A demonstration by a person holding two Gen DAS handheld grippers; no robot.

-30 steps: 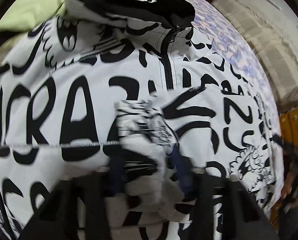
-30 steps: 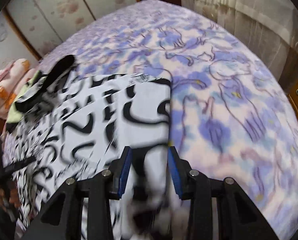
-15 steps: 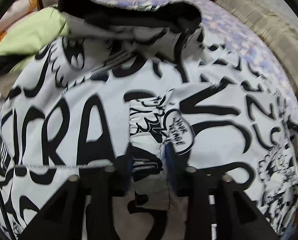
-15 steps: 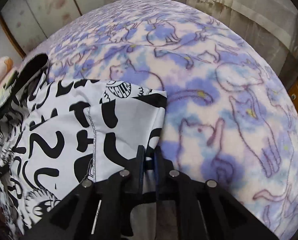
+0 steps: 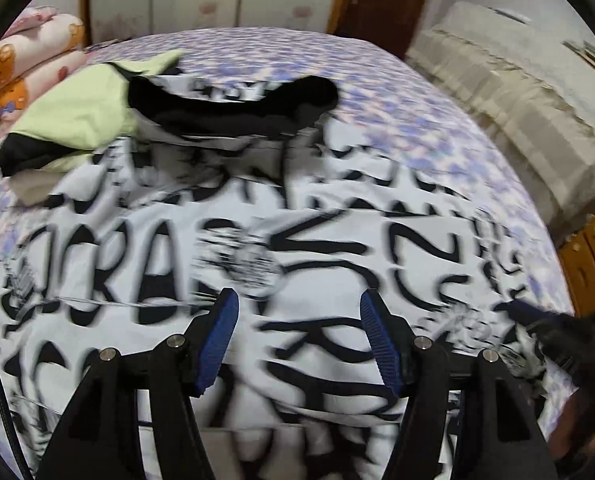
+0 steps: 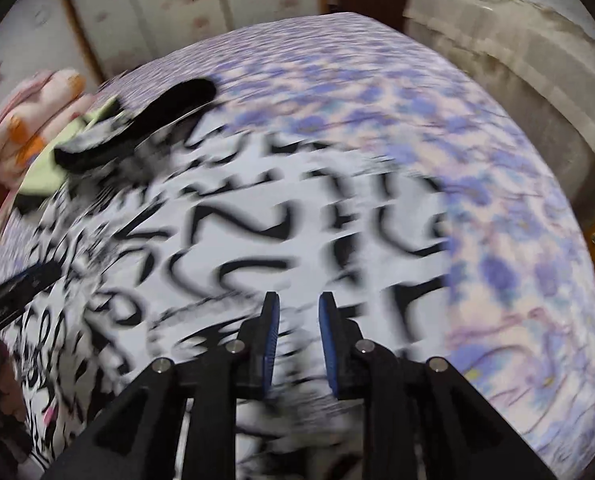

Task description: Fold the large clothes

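A white jacket with bold black lettering [image 5: 337, 208] lies spread on the bed, its black collar [image 5: 237, 108] and lime-green lining [image 5: 77, 120] at the far end. My left gripper [image 5: 299, 298] hovers above the jacket's middle, its jaws opening wide with nothing between them. The right wrist view shows the same jacket [image 6: 297, 220], blurred by motion. My right gripper [image 6: 299, 298] is over the jacket's right half. Its jaws stand a little apart and are opening, and no cloth is pinched between the pads. The other gripper's tip shows at the left edge [image 6: 17, 292].
A purple cat-print bedspread [image 5: 417, 120] covers the bed. Pink bear-print bedding [image 5: 17, 80] is piled at the far left. A beige striped cover [image 5: 517, 112] runs along the right side, with wooden furniture [image 5: 589, 264] below it and a wooden door [image 5: 377, 0] behind.
My left gripper let go of the folded sleeve, opened and rose away from the jacket. My right gripper released the jacket's edge and swung left over the cloth.
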